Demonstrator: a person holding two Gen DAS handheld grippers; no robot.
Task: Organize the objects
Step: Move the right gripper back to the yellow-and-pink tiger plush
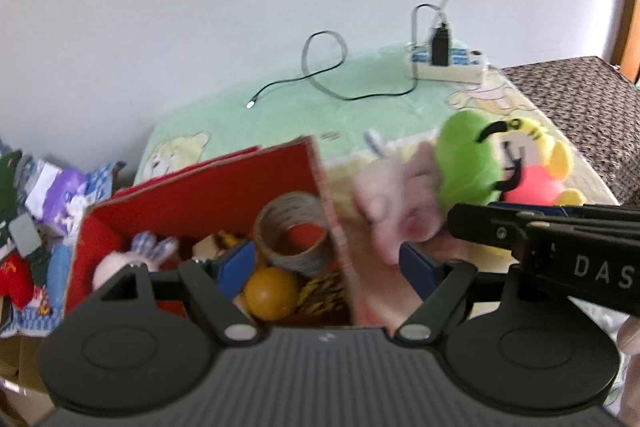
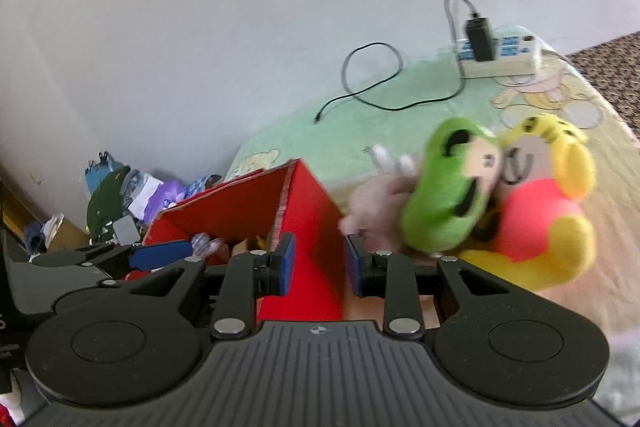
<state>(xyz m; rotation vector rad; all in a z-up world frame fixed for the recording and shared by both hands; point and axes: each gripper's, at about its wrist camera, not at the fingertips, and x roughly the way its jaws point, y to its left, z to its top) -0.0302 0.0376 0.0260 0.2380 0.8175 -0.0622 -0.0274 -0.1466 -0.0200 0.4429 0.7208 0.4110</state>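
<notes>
I'm finding the pink plush [image 1: 394, 205] too blurred to make out, and the red box [image 2: 240, 205] is hiding most of its contents. A power strip [image 1: 448, 65] is sitting on the green blanket [image 1: 312, 111] by the white wall. My left gripper [image 1: 326, 259] is hanging with jaws apart over the box wall; my right gripper [image 2: 318, 259] is hanging narrowly apart, empty, beside the green-and-yellow plush [image 2: 508, 195].

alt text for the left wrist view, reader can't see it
A red cardboard box on a green blanket holds a tape roll, a yellow ball and small toys, seen between the open left gripper. Plush toys lie right of the box; a power strip sits behind.
</notes>
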